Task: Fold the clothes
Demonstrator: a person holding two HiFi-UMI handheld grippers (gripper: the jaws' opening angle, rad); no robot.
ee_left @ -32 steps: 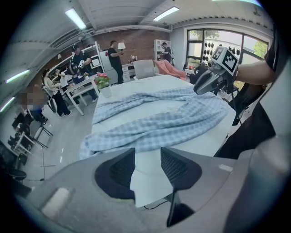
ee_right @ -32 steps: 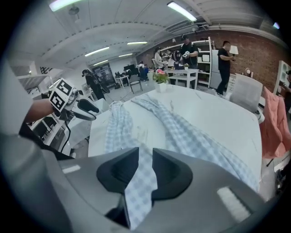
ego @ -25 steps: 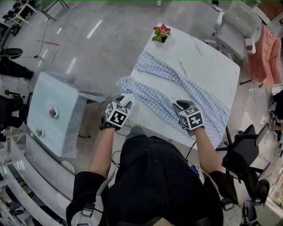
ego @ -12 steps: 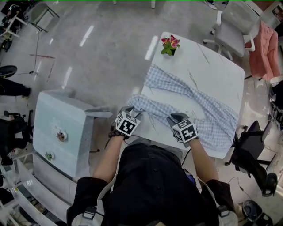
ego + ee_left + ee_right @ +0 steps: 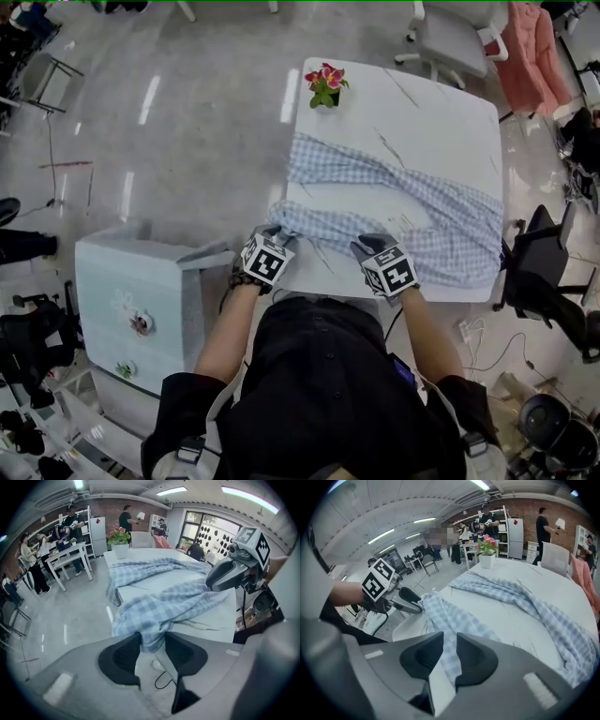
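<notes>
Potted flowers [image 5: 324,82] on white table [image 5: 436,112]; pale cabinet [image 5: 141,277]

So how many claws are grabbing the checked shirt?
2. The left claw pinches the blue checked shirt at the table's near left corner, its jaws having just closed further on the cloth; the right claw pinches it along the near edge. None hidden.

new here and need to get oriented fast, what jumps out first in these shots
A blue checked shirt sprawls crumpled across the white table, with a potted pink flower at its far left corner. At the near edge, the left tool, its jaws having just closed further, pinches the shirt's bunched corner, and the right tool clamps the fabric's edge beside it.
</notes>
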